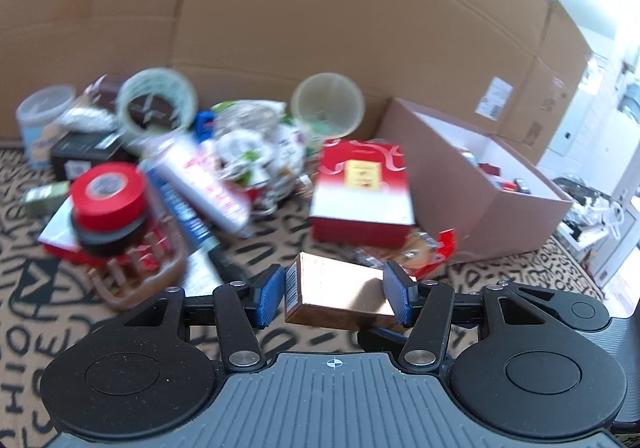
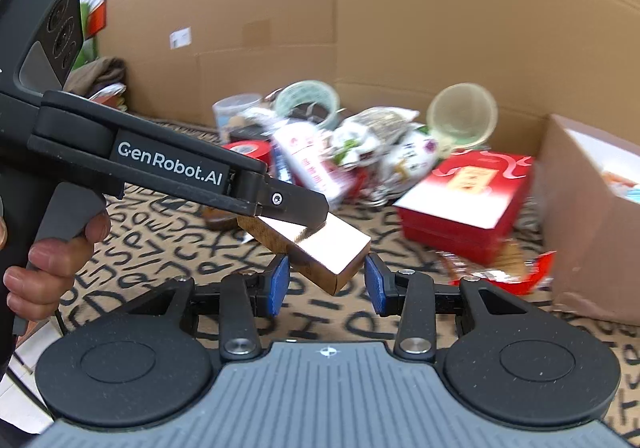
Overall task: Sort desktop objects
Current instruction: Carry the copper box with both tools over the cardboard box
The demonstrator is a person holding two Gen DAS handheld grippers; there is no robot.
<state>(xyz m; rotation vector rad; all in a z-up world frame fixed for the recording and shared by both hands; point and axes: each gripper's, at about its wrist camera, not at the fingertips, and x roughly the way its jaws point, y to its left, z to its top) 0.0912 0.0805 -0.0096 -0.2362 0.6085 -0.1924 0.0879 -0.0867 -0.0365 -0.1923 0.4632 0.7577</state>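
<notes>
Letter-print mat (image 1: 48, 328), cardboard backdrop. Shiny copper rectangular box (image 1: 340, 294) clamped in left gripper (image 1: 334, 298); right gripper (image 2: 326, 284) slack around it. Brown carton (image 1: 480, 216) part-filled, pile (image 1: 224, 160) left.

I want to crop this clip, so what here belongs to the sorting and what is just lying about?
In the job:
left gripper
copper box, held
right gripper, open
open carton
red box
tape rolls

Lying about:
cardboard wall
lettered mat
</notes>
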